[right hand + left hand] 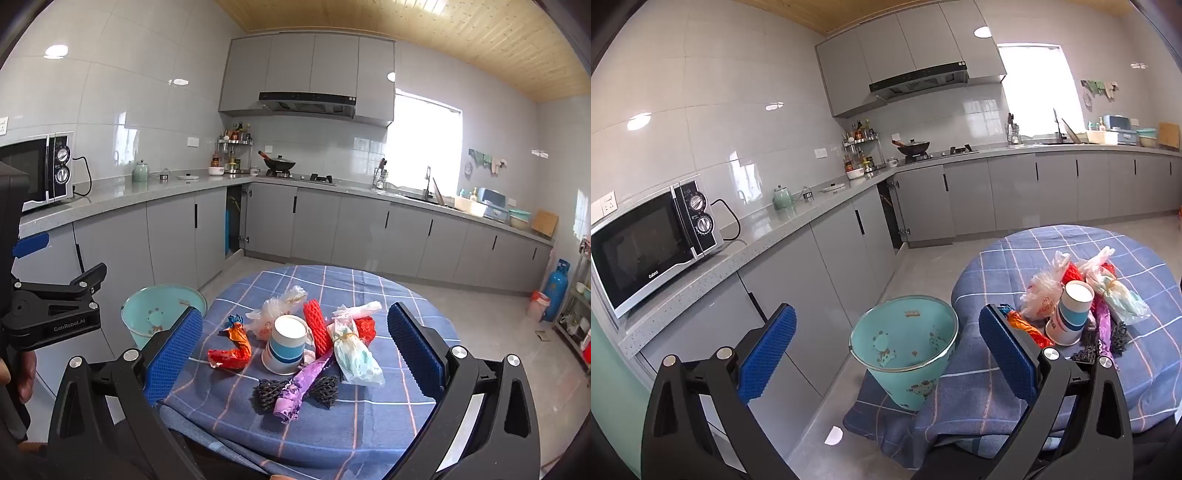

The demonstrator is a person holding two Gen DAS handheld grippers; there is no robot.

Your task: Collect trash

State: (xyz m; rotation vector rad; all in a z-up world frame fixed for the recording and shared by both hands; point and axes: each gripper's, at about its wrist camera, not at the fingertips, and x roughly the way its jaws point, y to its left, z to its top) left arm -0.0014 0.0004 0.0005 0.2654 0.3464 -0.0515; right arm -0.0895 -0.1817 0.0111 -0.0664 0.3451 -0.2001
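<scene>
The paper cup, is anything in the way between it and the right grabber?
Nothing visible blocks it. The right gripper is open and the paper cup lies straight ahead on the table, with wrappers crowding close around it.

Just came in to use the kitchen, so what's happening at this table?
A person holds a pair of tongs in each hand, both open and empty. The right tongs face a pile of trash on the round table with the blue checked cloth: a striped paper cup, crumpled wrappers, plastic bags. The left tongs face the empty mint-green waste bin beside it. Nothing has been picked up yet.
</scene>
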